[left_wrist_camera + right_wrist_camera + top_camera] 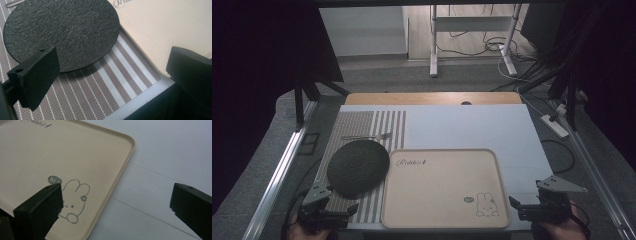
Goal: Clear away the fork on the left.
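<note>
At the lower corners of the high view, the left gripper (343,214) and right gripper (515,206) gape wide, holding nothing, flanking the beige tray (497,172) lettered "Rabbit", its bunny saying "hi", beside a black round mat (358,167).

The surface (512,135) is pale, with a wooden strip along its far edge. At frame left a striped placemat (384,125) lies on it, carrying a dark round mat (358,167) and, above it, a fork (367,136). A beige tray (442,187) with a rabbit drawing sits at lower centre, its left edge touching the placemat.
</note>
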Action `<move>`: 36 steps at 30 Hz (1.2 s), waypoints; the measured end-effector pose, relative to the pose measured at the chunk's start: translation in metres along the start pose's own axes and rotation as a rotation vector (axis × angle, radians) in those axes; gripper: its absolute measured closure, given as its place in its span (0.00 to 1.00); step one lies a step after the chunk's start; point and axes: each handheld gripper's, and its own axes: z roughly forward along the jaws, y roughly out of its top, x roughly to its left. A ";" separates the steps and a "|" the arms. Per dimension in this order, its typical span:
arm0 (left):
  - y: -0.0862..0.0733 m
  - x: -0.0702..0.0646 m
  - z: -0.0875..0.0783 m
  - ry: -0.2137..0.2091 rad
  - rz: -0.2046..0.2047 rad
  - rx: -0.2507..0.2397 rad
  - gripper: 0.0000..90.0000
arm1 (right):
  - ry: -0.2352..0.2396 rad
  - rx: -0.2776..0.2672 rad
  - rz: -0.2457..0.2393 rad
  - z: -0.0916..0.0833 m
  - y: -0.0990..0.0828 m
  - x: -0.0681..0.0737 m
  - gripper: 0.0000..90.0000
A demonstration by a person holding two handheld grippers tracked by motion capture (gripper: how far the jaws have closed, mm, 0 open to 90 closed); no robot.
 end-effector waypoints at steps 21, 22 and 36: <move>0.002 0.003 0.002 -0.018 -0.015 0.019 0.00 | 0.008 0.037 -0.018 0.003 0.001 0.002 0.00; 0.002 0.003 0.003 -0.016 -0.014 0.020 0.00 | 0.008 0.040 -0.020 0.003 0.001 0.002 0.00; 0.007 0.002 0.003 -0.003 0.001 0.023 0.00 | 0.010 0.048 -0.027 0.004 0.001 0.003 0.00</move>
